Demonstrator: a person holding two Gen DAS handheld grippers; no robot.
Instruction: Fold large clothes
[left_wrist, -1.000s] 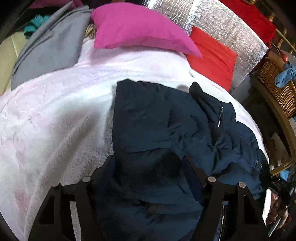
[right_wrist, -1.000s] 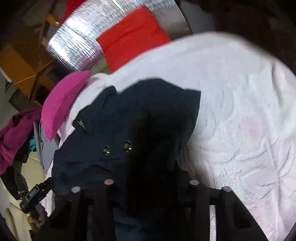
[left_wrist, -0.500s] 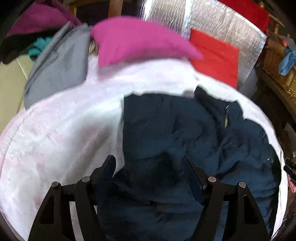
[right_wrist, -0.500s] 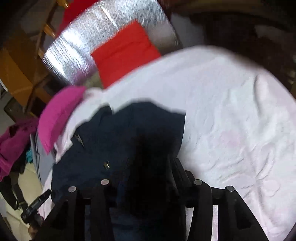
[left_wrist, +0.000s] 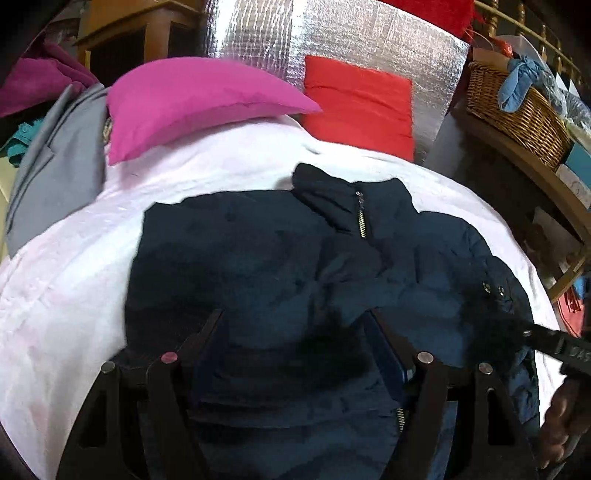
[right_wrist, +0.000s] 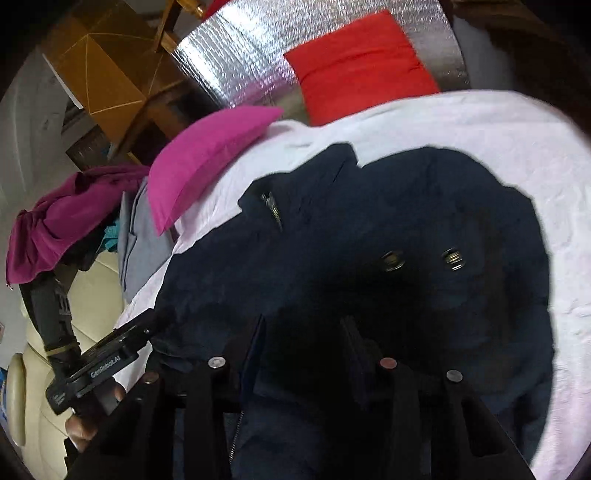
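Grippers (left_wrist: 295, 325) seemingly around navy jacket (left_wrist: 258, 266) hem

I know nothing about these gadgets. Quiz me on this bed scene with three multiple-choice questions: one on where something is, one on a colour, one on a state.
1. Where does the navy jacket lie?
A. in the wicker basket
B. on the pale bedspread
C. on the floor

2. What colour is the cushion leaning on the silver panel?
A. red
B. green
C. yellow

3. How is the jacket's collar zip?
A. undone, collar spread wide
B. torn off
C. done up

Answers:
1 B: the bedspread shows around it.
2 A: the red cushion stands beside the pink pillow.
3 C: the zip teeth meet in one closed line.
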